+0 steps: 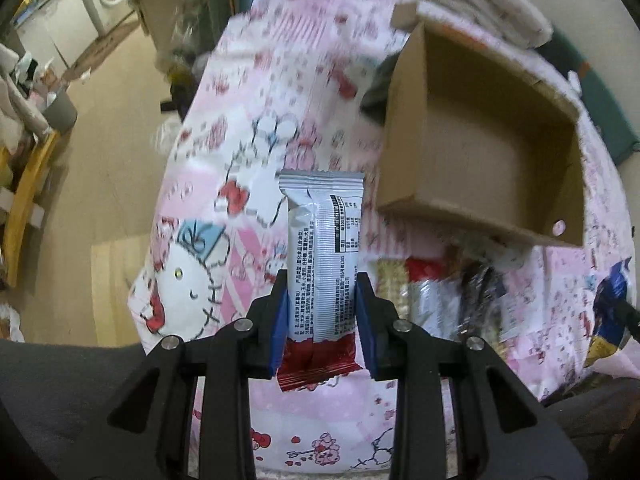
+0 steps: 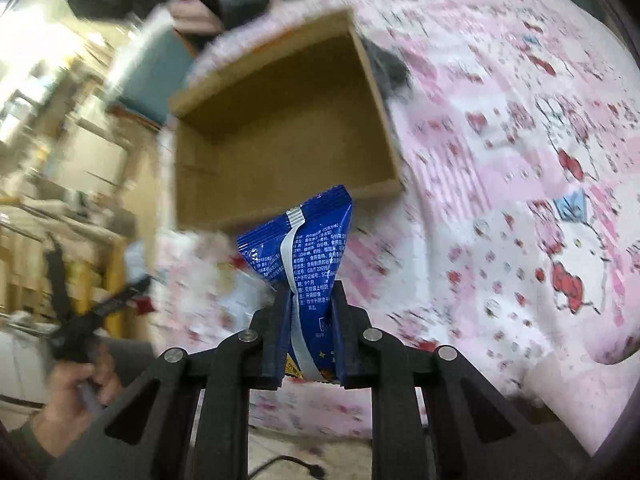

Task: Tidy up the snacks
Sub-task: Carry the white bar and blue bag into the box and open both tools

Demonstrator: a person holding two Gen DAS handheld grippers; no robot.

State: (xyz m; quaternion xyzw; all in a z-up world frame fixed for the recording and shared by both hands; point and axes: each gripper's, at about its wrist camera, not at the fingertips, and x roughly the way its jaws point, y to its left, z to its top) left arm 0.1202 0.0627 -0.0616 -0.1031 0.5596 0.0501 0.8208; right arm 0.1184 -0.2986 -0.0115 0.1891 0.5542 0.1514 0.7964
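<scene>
Silver-and-red foil snack bar (image 1: pixel 322 256), lower centre of the left wrist view, clamped in left gripper (image 1: pixel 322 312). Blue crinkled snack pouch (image 2: pixel 304 256), pinched at its waist in right gripper (image 2: pixel 310 320). Empty brown cardboard box (image 1: pixel 480 148), upper right, on pink cartoon-print cloth (image 1: pixel 240 120). Best released low inside the box, one pack at a time, clear of its walls.

A cartoon-print pink sheet (image 1: pixel 248 128) carries a cardboard box (image 1: pixel 404 128) and loose snacks (image 1: pixel 440 300).
</scene>
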